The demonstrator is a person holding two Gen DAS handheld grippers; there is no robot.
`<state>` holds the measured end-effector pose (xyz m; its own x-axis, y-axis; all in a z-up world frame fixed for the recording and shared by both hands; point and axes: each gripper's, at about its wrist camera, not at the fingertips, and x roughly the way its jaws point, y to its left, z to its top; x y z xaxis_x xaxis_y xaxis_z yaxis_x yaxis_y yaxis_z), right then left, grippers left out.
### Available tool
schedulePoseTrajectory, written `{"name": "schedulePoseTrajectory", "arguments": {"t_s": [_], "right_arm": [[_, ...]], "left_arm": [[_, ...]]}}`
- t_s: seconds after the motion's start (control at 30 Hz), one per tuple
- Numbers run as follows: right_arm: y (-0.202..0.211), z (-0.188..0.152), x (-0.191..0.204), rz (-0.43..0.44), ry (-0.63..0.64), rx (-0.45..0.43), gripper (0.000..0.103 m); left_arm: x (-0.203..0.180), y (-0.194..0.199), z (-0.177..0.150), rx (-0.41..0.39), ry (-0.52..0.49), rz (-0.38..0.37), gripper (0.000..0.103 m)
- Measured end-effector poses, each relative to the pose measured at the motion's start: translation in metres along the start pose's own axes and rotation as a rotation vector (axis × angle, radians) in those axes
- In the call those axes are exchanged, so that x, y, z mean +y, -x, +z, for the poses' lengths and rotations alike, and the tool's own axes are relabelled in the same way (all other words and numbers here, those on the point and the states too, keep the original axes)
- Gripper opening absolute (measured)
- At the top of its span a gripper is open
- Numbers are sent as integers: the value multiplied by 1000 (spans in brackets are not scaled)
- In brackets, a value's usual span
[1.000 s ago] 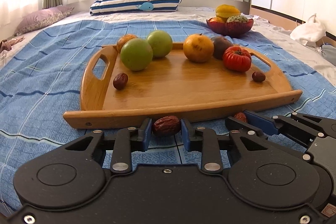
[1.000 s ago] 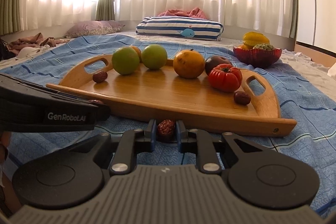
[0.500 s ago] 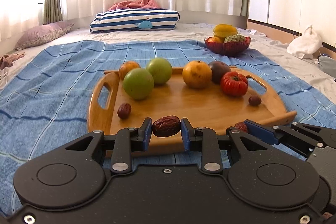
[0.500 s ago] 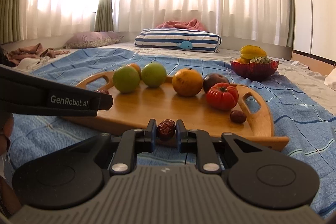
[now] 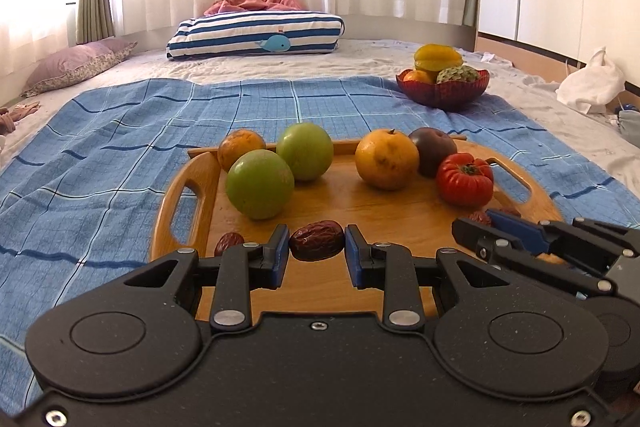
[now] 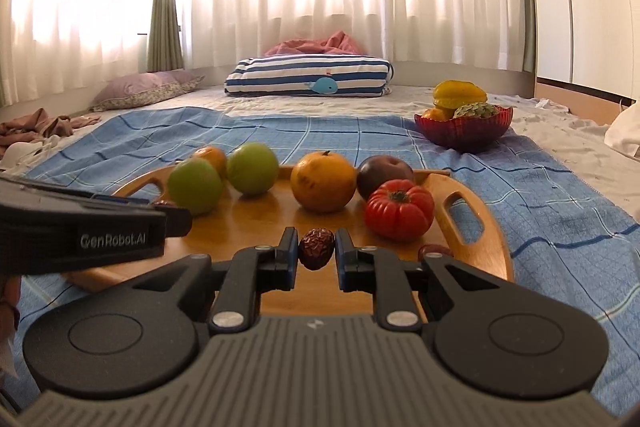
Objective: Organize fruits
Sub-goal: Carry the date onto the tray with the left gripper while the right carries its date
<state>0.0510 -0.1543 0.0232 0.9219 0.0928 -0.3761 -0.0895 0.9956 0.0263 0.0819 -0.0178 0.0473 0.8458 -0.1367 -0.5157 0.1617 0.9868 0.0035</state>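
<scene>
Fruits sit mostly on the wooden tray (image 5: 188,183) that lies on the blue checked blanket (image 5: 100,147) on the bed: two green ones, two orange ones, a dark plum-like one and a red ribbed tomato (image 5: 464,179). A few small dried dates lie loose on the tray, one near its left handle (image 5: 229,241).

Left tongs (image 5: 317,253) are clamped on a wrinkled red date (image 5: 316,240), held above the near part of the tray. Right tongs (image 6: 316,253) are clamped on a second date (image 6: 316,247), also over the tray's near side, close to the tomato.

Risks, as I judge them: each date is pinched only at its ends by the blue pads, so a twist could let it slip and roll off the tray onto the blanket. Both tongs work close together over the same edge and could knock each other. A low pass might also bump the round fruits, which would roll easily. A red bowl (image 5: 442,95) of other fruit stands well apart, further up the bed.
</scene>
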Motion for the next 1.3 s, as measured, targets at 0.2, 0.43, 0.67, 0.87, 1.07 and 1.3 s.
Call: {"name": "schedulePoseTrajectory", "arguments": {"t_s": [0.2, 0.43, 0.67, 0.87, 1.07, 1.3], "right_arm": [[-23, 10, -3, -3, -11, 31, 23], [-43, 12, -7, -2, -47, 86, 23], [-54, 10, -8, -11, -52, 129, 23], [-58, 8, -9, -11, -56, 154, 23], [-61, 7, -10, -17, -59, 170, 24], [-62, 6, -9, -18, -60, 174, 24]], "left_arm": [[1, -26, 4, 31, -1, 10, 28], [6, -48, 6, 65, 12, 19, 28], [7, -61, 4, 99, 12, 13, 28], [4, -68, 3, 125, 9, 12, 28], [3, -69, 3, 126, 5, 14, 28], [4, -70, 3, 126, 7, 13, 29]]}}
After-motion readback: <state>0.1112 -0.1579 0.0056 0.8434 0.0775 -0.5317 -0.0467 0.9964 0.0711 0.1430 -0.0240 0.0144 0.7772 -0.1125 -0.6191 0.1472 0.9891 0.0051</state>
